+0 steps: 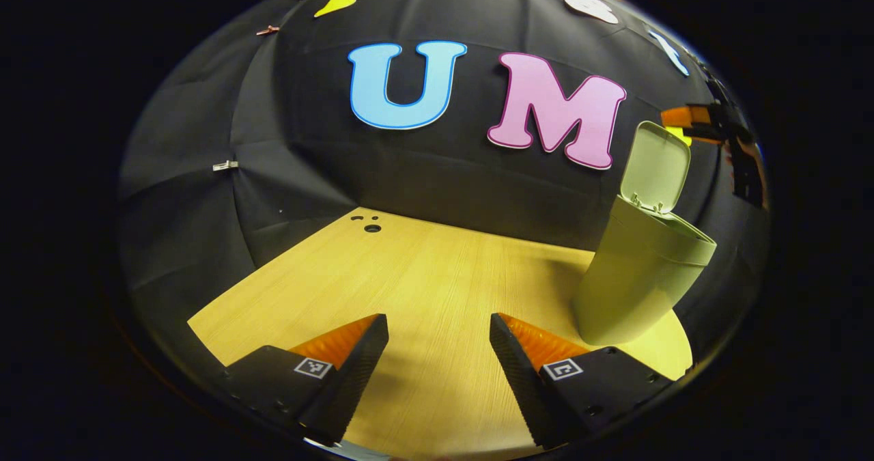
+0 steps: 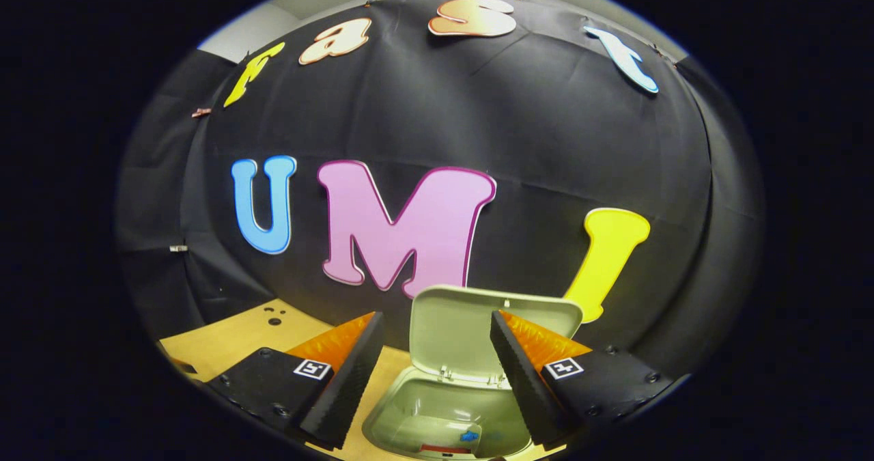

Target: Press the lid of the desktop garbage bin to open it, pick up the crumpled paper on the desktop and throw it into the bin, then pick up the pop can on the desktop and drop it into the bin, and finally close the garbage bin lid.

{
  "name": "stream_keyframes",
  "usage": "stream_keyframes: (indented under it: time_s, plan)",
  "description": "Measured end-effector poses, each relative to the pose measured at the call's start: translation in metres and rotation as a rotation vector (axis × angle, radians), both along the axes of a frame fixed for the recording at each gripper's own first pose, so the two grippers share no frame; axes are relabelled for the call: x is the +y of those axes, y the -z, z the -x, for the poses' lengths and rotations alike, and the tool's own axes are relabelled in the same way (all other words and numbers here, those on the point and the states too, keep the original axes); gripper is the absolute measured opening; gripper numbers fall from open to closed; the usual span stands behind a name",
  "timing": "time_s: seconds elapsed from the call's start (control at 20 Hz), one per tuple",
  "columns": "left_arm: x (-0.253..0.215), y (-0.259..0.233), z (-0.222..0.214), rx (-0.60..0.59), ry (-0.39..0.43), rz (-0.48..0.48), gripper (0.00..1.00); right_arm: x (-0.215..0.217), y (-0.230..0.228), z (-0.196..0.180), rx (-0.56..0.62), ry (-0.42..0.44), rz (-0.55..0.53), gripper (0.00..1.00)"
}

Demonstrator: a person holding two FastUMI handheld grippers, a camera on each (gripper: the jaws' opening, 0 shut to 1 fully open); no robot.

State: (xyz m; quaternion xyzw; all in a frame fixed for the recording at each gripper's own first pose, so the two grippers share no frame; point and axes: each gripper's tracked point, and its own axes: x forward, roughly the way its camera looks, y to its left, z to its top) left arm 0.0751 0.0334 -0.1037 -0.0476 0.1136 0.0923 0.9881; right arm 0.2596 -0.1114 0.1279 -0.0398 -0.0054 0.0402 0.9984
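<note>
Ahead and right of the left claw [image 1: 439, 372], the bin [image 1: 635, 276] is pale green. The worktop [image 1: 423, 270] is light wood-grain. Something red and blue [image 2: 450, 442] lies inside.

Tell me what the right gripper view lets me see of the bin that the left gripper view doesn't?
The right gripper view looks down into the open bin: its inside shows, with something red and blue lying at the bottom, too small to identify. The right gripper hangs open above the opening.

The left gripper view gives the bin's outer side wall standing on the wooden table, with the left gripper open and empty above bare wood.

Both show the lid raised upright.
</note>
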Motion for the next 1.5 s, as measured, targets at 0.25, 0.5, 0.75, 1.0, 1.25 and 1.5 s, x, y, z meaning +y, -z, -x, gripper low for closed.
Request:
stream_keyframes:
  time_s: [0.25,0.5,0.75,1.0,1.25,1.5]
  plan:
    - [0.002,-0.002,0.002,-0.002,-0.015,0.007,0.96,-0.019,-0.028,-0.020,-0.011,0.033,-0.038,0.97]
    - [0.013,-0.010,0.008,-0.022,-0.057,0.015,0.96,-0.048,-0.033,-0.055,0.037,0.094,-0.070,0.97]
    - [0.036,-0.012,0.020,-0.027,-0.100,0.022,0.96,-0.067,-0.018,-0.089,0.107,0.155,-0.085,0.97]
    - [0.041,-0.020,0.024,-0.046,-0.089,0.006,0.96,-0.064,0.004,-0.093,0.178,0.139,-0.092,0.98]
    - [0.029,-0.024,0.024,-0.058,-0.049,-0.005,0.96,-0.056,0.009,-0.071,0.195,0.119,-0.127,0.96]
    - [0.017,-0.016,0.026,-0.050,0.003,-0.004,0.96,-0.049,0.029,-0.027,0.209,0.117,-0.127,0.96]
